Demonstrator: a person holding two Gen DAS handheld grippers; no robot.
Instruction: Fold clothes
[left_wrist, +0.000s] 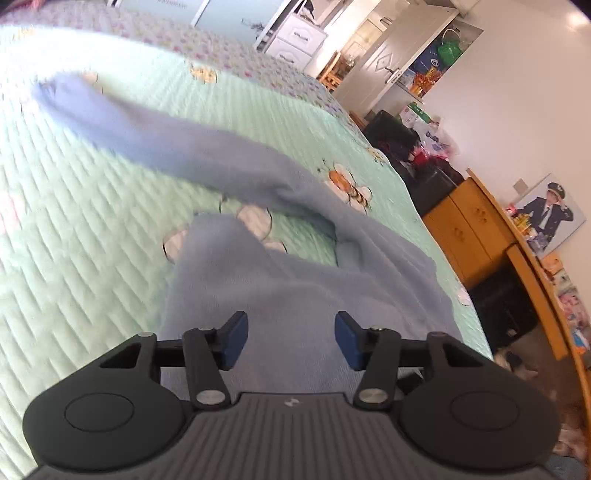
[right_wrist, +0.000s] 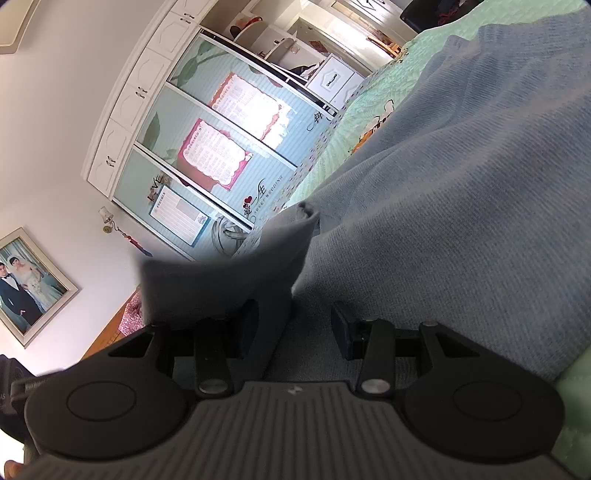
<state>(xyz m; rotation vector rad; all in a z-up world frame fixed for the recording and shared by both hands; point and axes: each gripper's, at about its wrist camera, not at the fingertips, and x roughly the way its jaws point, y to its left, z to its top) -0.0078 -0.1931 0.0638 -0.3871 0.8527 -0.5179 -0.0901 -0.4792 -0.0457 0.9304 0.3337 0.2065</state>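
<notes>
A light blue knitted sweater (left_wrist: 295, 280) lies spread on the green quilted bed (left_wrist: 74, 221), one long sleeve (left_wrist: 122, 122) stretching away to the upper left. My left gripper (left_wrist: 291, 338) hovers over the sweater's near part, open, with nothing between its blue pads. In the right wrist view the sweater (right_wrist: 461, 192) fills the right side. My right gripper (right_wrist: 291, 332) has its jaws apart, with a raised fold of the sweater (right_wrist: 229, 273) draped over its left finger and running down between the jaws. Whether the pads press that fold is hidden.
The bed's far edge drops to a floor with a black bag (left_wrist: 391, 133), a wooden desk (left_wrist: 476, 229) and a white door (left_wrist: 384, 62). A mirrored wardrobe (right_wrist: 221, 140) and a framed photo (right_wrist: 26, 284) stand on the other side of the bed.
</notes>
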